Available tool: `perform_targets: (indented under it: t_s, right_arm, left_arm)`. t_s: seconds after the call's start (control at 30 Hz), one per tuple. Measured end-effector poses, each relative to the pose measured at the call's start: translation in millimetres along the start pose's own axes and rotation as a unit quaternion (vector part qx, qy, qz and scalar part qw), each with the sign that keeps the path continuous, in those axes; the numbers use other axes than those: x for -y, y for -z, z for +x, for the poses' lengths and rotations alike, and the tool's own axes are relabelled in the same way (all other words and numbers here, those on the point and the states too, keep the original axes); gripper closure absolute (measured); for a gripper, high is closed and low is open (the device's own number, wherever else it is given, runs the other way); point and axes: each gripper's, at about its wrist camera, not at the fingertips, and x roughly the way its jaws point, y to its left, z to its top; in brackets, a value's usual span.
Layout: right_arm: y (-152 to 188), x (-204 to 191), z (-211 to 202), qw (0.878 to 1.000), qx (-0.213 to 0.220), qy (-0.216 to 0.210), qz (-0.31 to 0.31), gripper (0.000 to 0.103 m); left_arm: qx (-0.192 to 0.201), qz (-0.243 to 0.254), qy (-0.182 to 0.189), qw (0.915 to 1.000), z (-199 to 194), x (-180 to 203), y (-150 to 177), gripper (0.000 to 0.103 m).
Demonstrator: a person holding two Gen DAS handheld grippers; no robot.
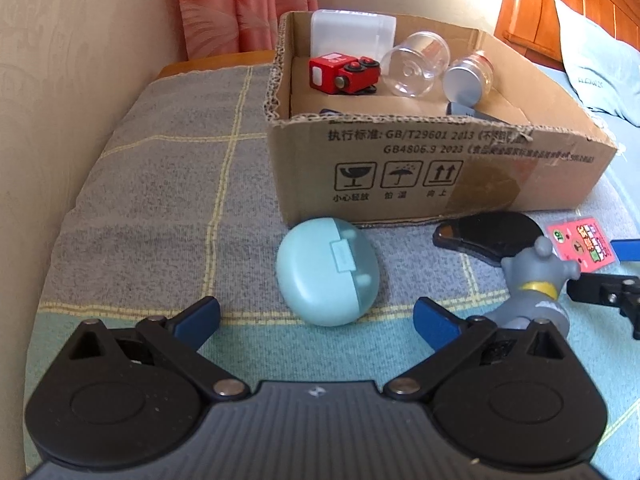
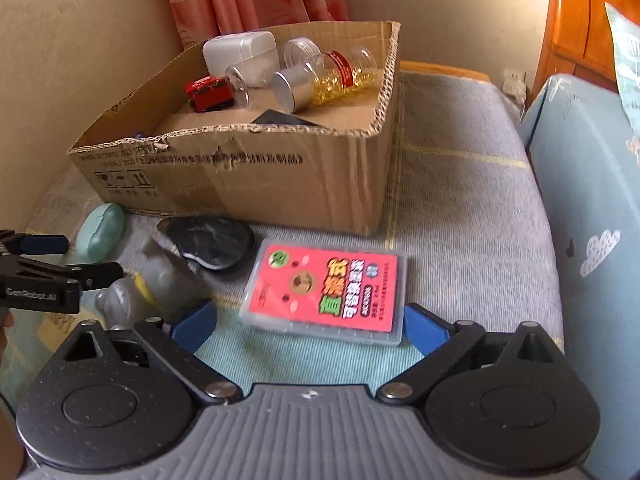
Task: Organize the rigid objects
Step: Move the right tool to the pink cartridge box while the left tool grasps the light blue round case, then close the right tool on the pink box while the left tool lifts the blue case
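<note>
The left gripper [image 1: 316, 314] was spread wide and held nothing. Just ahead of its fingertips, slightly toward the right finger, lay the round teal case [image 1: 328, 272] on the checked blanket [image 1: 160, 200]. The case sat apart from both blue pads [image 1: 200, 316], between the gripper and the near wall of the cardboard box [image 1: 400, 176]. Off the right finger stood the grey figurine [image 1: 532, 284], its base partly hidden behind that finger's linkage. Beyond it lay a black oval object [image 1: 488, 236], too dark to identify.

The right gripper [image 2: 310, 326] was likewise released, jaws far apart. The clear plastic card box [image 2: 328, 292] with its pink label lay flat directly ahead, its near edge reaching between the two blue fingertips [image 2: 424, 330] without clearly touching either. Whether the right corner met the pad could not be told.

Inside the cardboard box, farther ahead of both grippers, lay a red toy car [image 1: 344, 72], a clear cup [image 1: 416, 64] on its side, a silver-capped jar [image 2: 328, 76] with gold contents, and a white container [image 1: 352, 34] against the back wall. A dark flat item [image 2: 284, 119] near the front wall was mostly hidden by the rim. In the right wrist view the figurine was blurred and partly covered by the left gripper's arm, and the label text on the card box was smeared.
</note>
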Motion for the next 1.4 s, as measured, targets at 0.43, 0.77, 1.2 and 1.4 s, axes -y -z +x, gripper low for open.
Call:
perform_targets:
  t_s: [0.43, 0.77, 1.2, 1.4]
  right_arm:
    - [-3, 0, 9, 0.997, -0.002, 0.072, -0.028, 0.003]
    - [3, 5, 10, 0.997, 0.003, 0.074, -0.026, 0.000]
    - [4, 7, 10, 0.997, 0.016, 0.062, -0.038, 0.000]
    - [1, 8, 13, 0.997, 0.019, 0.061, -0.037, 0.000]
  left_arm:
    - [-0.002, -0.016, -0.009, 0.9998, 8, -2, -9, 0.001]
    - [0.010, -0.042, -0.016, 0.9989, 5, 4, -16, 0.029]
    - [0.012, -0.023, -0.011, 0.9996, 5, 22, -22, 0.044]
    - [0.017, -0.014, -0.009, 0.9997, 3, 21, -18, 0.045]
